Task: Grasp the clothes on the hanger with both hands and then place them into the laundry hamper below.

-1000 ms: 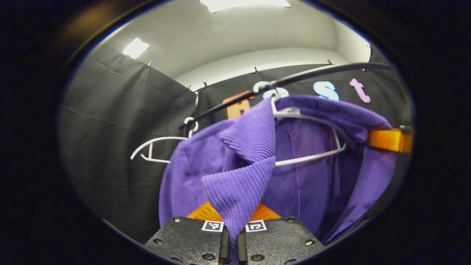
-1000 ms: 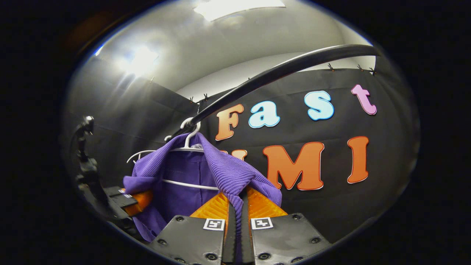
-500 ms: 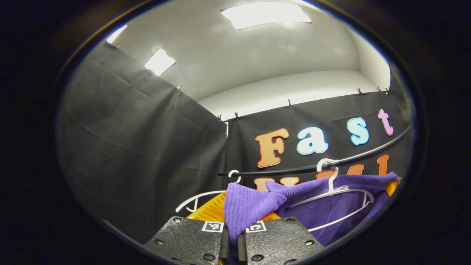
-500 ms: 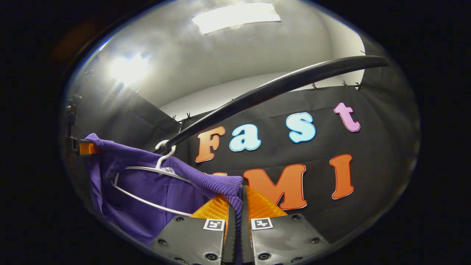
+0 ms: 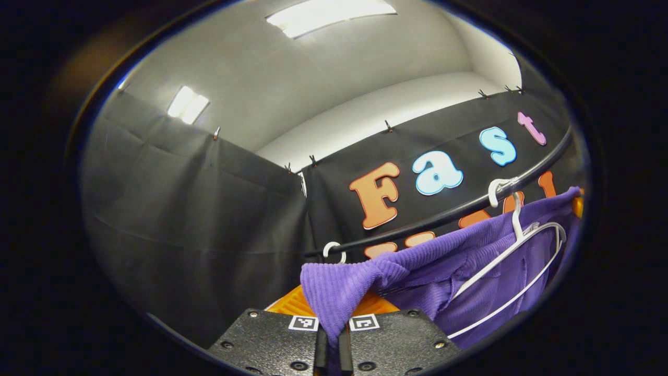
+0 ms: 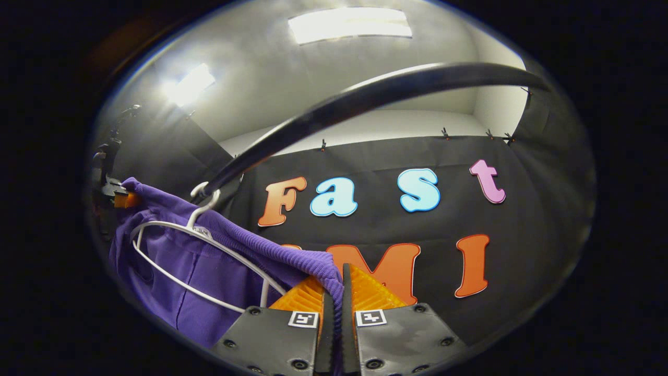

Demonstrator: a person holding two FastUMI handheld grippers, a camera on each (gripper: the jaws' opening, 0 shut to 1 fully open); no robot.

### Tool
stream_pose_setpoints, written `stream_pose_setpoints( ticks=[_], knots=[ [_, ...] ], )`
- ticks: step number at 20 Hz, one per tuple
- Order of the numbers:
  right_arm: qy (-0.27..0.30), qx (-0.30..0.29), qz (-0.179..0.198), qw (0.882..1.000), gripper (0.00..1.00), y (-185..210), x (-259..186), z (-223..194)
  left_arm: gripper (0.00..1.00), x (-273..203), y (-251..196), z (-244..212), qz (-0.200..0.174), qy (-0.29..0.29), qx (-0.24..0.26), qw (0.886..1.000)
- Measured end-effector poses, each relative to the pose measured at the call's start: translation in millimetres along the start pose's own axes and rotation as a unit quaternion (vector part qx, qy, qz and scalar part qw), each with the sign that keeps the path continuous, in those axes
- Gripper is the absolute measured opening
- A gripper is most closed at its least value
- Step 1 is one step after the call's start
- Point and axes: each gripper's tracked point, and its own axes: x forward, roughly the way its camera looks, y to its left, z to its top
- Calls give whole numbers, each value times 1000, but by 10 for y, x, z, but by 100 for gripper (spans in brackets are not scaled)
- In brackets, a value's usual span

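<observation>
A purple ribbed garment (image 5: pixel 469 261) hangs stretched between both grippers, off the shoulders of its white hanger (image 5: pixel 522 245). The hanger still hooks on the black rail (image 5: pixel 443 216). My left gripper (image 5: pixel 332 339) is shut on a fold of the purple cloth at the bottom of the left gripper view. In the right gripper view my right gripper (image 6: pixel 334 324) is shut on the garment's other ribbed edge (image 6: pixel 250 245), and the white hanger (image 6: pixel 172 245) shows inside the loose cloth. The left gripper's orange finger (image 6: pixel 124 199) shows far left there, clamped on the cloth.
A second empty white hanger hook (image 5: pixel 332 249) sits on the rail farther left. The black rail (image 6: pixel 365 99) arcs close overhead in the right gripper view. Black cloth walls (image 5: pixel 182 219) close the booth behind and to the left.
Both grippers have lifted and spread the garment's top edge upward and outward, so the cloth now sits pulled off the hanger's shoulders. The hanger tilts on the rail.
</observation>
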Motion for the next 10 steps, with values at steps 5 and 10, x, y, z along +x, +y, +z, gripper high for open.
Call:
stream_pose_setpoints(
  ticks=[5, 10],
  knots=[
    [22, 14, 49, 998, 12, 84, 318, -280, 7, 72, 36, -419, -20, 23, -95, 995],
    [49, 39, 84, 994, 13, 149, 435, -573, 8, 36, 64, -943, -42, 66, -174, 982]
  ],
)
